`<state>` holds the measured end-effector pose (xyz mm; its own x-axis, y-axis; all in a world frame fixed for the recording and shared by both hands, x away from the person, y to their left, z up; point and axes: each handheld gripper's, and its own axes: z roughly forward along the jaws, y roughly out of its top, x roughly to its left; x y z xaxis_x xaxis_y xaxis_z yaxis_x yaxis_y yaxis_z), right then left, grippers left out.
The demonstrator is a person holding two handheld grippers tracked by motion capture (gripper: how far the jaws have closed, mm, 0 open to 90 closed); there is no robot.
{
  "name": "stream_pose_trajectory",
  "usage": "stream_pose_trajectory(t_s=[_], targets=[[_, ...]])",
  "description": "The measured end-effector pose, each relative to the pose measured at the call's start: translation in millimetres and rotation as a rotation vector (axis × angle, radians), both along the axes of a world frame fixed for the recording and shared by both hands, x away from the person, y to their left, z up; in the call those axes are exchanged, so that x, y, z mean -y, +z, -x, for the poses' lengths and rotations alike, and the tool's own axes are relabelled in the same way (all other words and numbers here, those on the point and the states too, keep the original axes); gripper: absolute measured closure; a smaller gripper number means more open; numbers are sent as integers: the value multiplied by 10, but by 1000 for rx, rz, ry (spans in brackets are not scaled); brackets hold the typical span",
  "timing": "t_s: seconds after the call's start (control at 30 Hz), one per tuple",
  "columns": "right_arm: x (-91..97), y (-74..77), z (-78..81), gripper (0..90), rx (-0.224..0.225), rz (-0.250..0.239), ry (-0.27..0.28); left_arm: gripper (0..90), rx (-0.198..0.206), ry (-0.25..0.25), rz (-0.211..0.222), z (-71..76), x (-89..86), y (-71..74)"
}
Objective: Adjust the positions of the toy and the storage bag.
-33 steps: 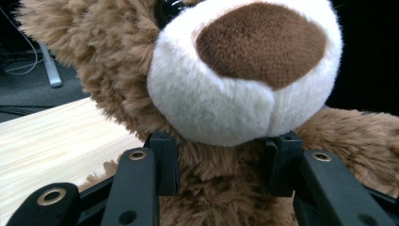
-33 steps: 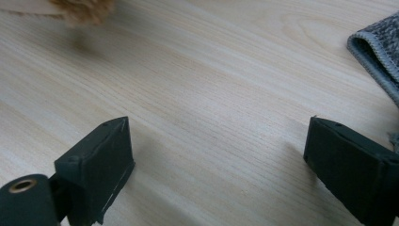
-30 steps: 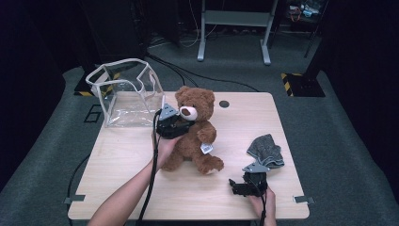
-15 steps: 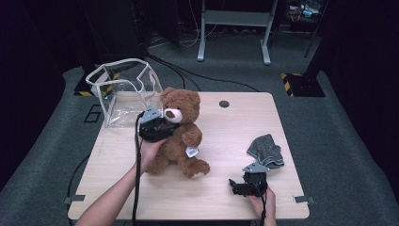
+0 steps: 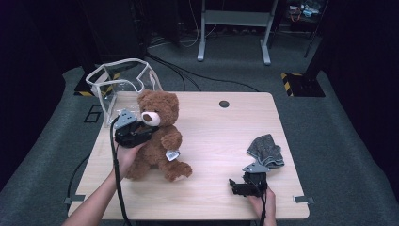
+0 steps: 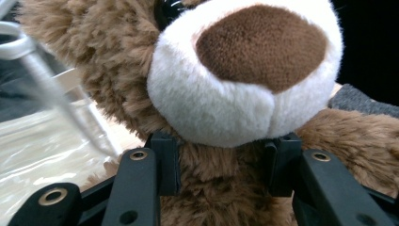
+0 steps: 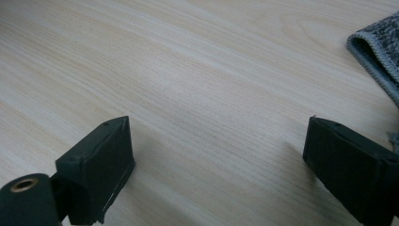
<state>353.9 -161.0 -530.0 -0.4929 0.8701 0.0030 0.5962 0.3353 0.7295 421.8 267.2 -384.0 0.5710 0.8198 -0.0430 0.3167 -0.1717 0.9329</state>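
A brown teddy bear point(image 5: 160, 141) with a white muzzle sits upright on the left half of the wooden table point(image 5: 226, 136). My left gripper point(image 5: 141, 133) comes in from the bear's left and is shut on its neck, just under the muzzle. In the left gripper view both black pads press into the fur below the bear's point(image 6: 244, 84) chin, around my left gripper point(image 6: 223, 162). My right gripper point(image 5: 234, 187) rests near the table's front edge, open. In the right gripper view my right gripper point(image 7: 216, 165) has only bare wood between its jaws.
A clear plastic bag point(image 5: 117, 80) with a white rim stands open at the table's back left corner, right behind the bear; the bag point(image 6: 42, 141) is close at the left. A folded grey cloth point(image 5: 266, 149) lies just beyond my right gripper, its edge point(image 7: 376, 52) at upper right.
My left gripper has carried the bear to the left, toward the clear bag. The right gripper and the grey cloth have not moved.
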Motion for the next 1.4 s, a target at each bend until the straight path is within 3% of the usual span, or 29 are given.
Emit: stream_pose_trajectory(t_s=[0.3,0.37,0.67,0.8,0.93,0.97,1.0,1.1,1.17,1.2,1.23,1.27,1.33,1.37,1.4], targets=[[-3,1,2,83,-3,-3,-1,574,-2,55,-21,169,-345,30],[-3,1,2,83,-3,-3,-1,574,-6,62,-49,243,-448,45],[0,2,1,83,-4,1,1,574,-29,108,-86,476,-814,12],[-2,3,2,83,-6,-2,0,575,-85,111,-107,547,-990,-52],[-3,2,1,82,-4,-3,0,575,-182,119,-116,521,-1128,-195],[-1,0,0,83,-1,0,0,574,-182,119,-116,521,-1128,-195],[0,2,0,83,-3,1,0,575,-224,121,-102,467,-1170,-296],[-3,1,2,82,-4,-3,-1,576,-261,129,-88,350,-1192,-389],[0,2,1,83,-5,0,1,577,-276,126,-96,312,-1189,-410],[0,2,1,83,-5,0,1,577,-308,125,-90,244,-1173,-459],[0,2,1,83,-4,1,1,578,-331,125,-114,167,-1146,-521],[0,2,1,83,-4,1,1,578,-331,125,-114,167,-1146,-521],[0,2,1,83,-4,1,1,578,-382,126,-122,75,-1119,-616],[0,2,1,83,-4,1,1,578,-382,126,-122,75,-1119,-616],[-1,2,2,83,-5,-1,1,575,-428,145,-91,27,-1142,-702]])
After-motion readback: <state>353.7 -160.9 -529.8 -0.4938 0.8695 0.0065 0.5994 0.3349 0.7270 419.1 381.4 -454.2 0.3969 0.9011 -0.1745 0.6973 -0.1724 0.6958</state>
